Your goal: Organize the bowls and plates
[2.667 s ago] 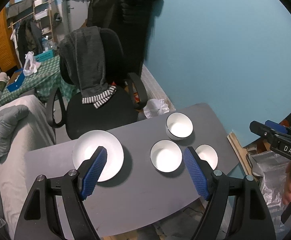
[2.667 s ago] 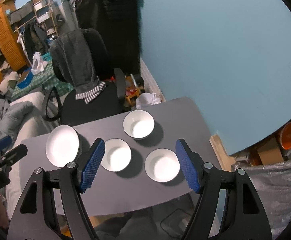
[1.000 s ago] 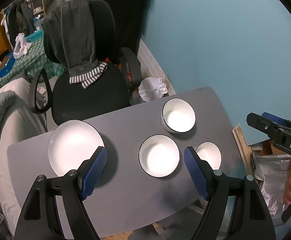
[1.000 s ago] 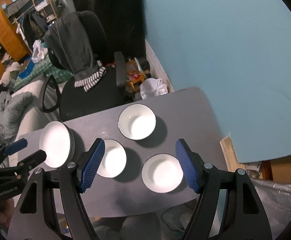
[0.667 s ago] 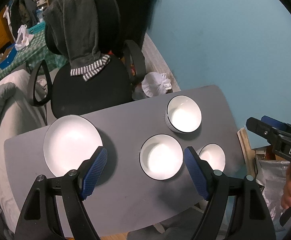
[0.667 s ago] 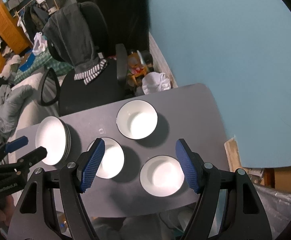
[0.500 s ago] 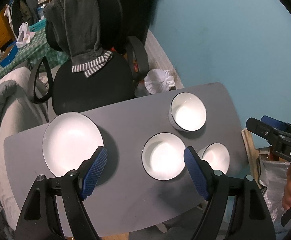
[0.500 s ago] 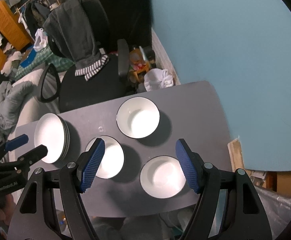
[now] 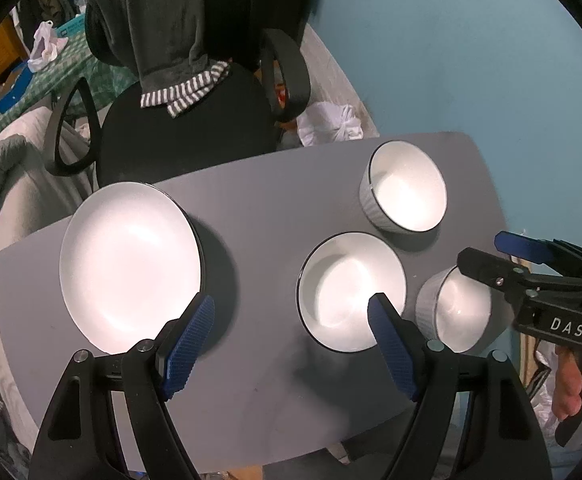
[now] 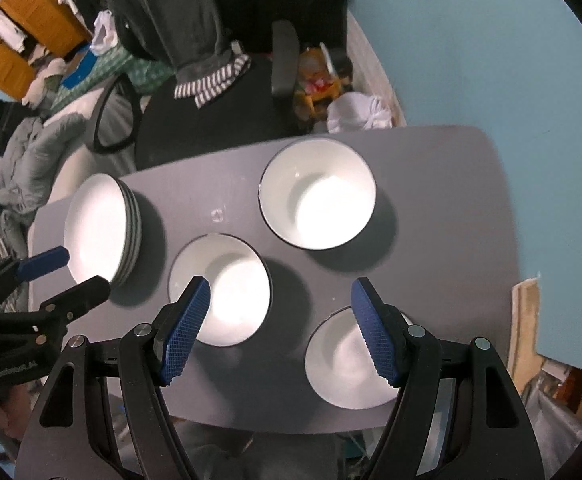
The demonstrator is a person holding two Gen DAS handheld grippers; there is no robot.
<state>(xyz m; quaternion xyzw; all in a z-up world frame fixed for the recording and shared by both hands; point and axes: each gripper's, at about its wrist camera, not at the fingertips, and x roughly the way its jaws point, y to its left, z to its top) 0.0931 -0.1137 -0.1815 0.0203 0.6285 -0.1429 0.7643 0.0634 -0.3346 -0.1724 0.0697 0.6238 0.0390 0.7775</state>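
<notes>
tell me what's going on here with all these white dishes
A person holds a gripper in each hand above a grey table. On it sit a stack of plates and three white bowls: a deep one, a shallow one, and one nearest the right gripper. The left gripper and the right one are both open and hold nothing; nothing is stacked yet beyond the plates.

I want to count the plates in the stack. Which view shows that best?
The right wrist view: the plate stack is seen from the side, so the layered rims show. The left wrist view looks down on it, showing mainly the top plate's face.
</notes>
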